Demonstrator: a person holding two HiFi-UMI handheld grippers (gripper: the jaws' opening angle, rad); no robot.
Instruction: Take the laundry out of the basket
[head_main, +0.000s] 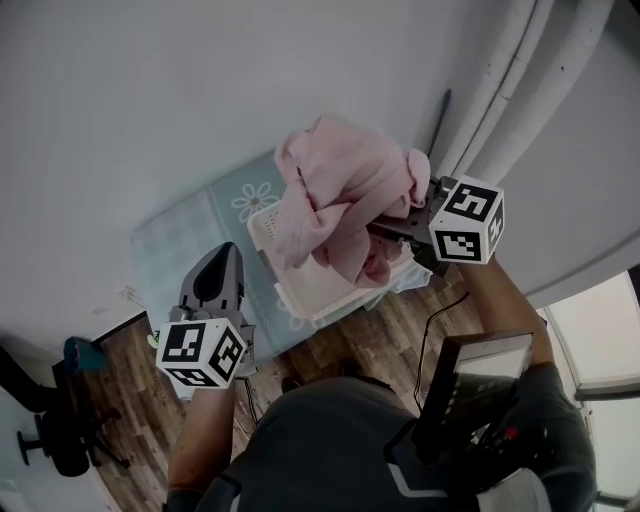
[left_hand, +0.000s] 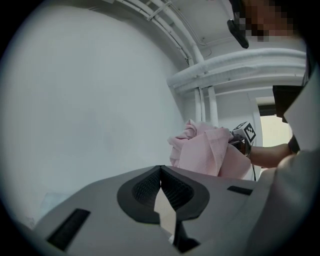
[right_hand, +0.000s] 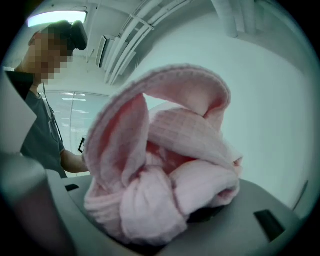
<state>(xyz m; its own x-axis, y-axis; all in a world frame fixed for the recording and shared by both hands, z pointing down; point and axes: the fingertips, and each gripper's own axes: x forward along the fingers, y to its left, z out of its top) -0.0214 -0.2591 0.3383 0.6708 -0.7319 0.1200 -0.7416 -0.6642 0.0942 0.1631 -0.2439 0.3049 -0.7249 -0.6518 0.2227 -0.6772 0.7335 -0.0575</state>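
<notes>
A pink waffle-weave towel (head_main: 340, 195) hangs bunched above the white laundry basket (head_main: 268, 228), which sits on a pale blue flowered mat. My right gripper (head_main: 388, 228) is shut on the towel from the right. In the right gripper view the folded pink towel (right_hand: 165, 165) fills the jaws and hides the pads. My left gripper (head_main: 222, 262) is off to the left of the basket, over the mat, shut with nothing in it. Its dark pads (left_hand: 172, 189) meet at the tip in the left gripper view. There the pink towel (left_hand: 210, 152) shows ahead to the right.
The flowered mat (head_main: 190, 235) lies against a white wall. White pipes (head_main: 520, 80) run up at the right. Wood floor (head_main: 370, 340) lies in front of the mat, with a black cable (head_main: 440, 312) on it. A black office chair (head_main: 60, 430) stands at the lower left.
</notes>
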